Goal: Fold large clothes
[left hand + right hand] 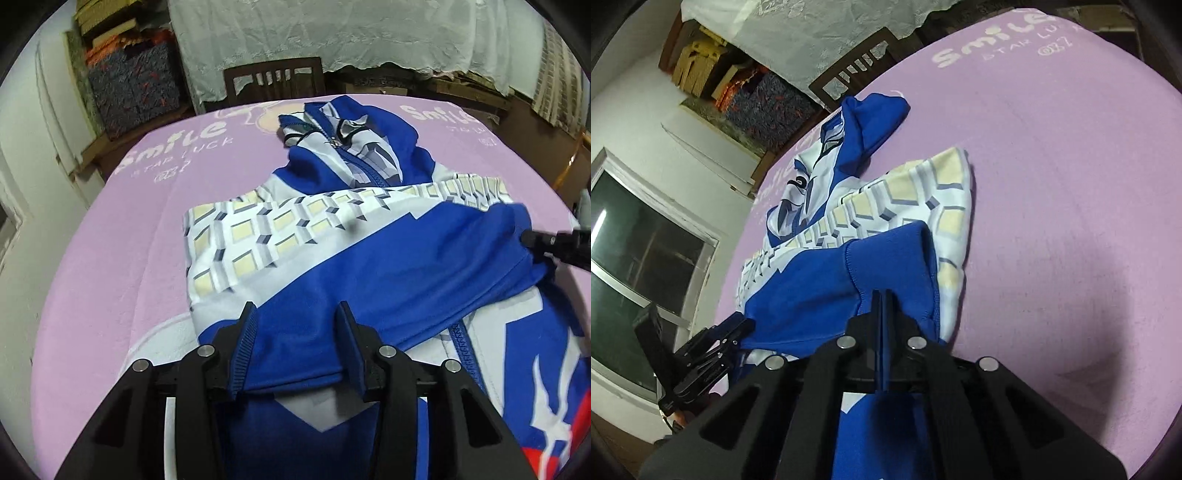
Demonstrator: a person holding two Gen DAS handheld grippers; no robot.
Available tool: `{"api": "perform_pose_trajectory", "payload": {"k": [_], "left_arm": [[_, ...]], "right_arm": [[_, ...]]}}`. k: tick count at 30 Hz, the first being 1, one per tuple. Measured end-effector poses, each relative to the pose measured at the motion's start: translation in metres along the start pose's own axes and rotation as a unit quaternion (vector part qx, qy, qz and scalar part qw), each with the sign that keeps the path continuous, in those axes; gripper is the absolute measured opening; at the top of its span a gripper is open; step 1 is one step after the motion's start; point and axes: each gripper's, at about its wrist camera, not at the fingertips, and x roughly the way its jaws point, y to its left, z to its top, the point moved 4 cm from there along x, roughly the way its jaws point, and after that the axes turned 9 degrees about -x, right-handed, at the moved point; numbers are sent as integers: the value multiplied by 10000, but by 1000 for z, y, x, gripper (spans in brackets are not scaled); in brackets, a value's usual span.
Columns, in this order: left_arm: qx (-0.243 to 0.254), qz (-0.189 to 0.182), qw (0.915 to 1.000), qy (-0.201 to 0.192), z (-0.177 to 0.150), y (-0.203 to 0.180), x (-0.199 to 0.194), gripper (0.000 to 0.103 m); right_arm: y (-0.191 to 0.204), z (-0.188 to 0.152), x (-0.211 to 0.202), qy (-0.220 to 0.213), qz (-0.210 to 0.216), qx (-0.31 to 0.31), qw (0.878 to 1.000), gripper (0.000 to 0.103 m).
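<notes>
A blue and white zip jacket (369,236) lies partly folded on the lilac blanket (122,236), collar at the far side. A checkered white and cream part (258,236) lies across its middle. My left gripper (299,325) is open low over the near hem, and flat blue cloth lies loose between its fingers. At the jacket's right edge my right gripper (529,239) is shut on a fold of the blue cloth. In the right wrist view the right gripper (882,297) has its jaws together at that raised fold of the jacket (812,291), and the left gripper (742,326) sits at the cloth's left edge.
A dark wooden chair back (273,79) stands past the blanket's far edge, under a white lace cloth (332,33). Patterned boxes (133,88) are stacked at the far left. A window (646,258) is on the left wall. Bare blanket (1071,221) spreads right of the jacket.
</notes>
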Motion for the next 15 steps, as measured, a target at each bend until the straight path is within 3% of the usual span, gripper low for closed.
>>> {"api": "perform_pose_trajectory", "payload": {"k": [2,5,7,10,15], "left_arm": [[-372,-172,9991,-51,9,18,-12,45],[-737,-48,9971,-184,33,44,-18,43],[-940,-105,9955,-102,51,55,-10,42],[-888,70,9960,-22,68,54,8,40],[-1012,306,9939,302,71,65,47,27]], "right_arm": [[5,-1,0,7,-153,-126,9998,0],[5,-3,-11,-81,-170,-43,9998,0],[13,1,-21,-338,-153,-145,9992,6],[37,19,-27,-566,-105,-536,9969,6],[54,45,5,-330,13,-537,9980,6]]}}
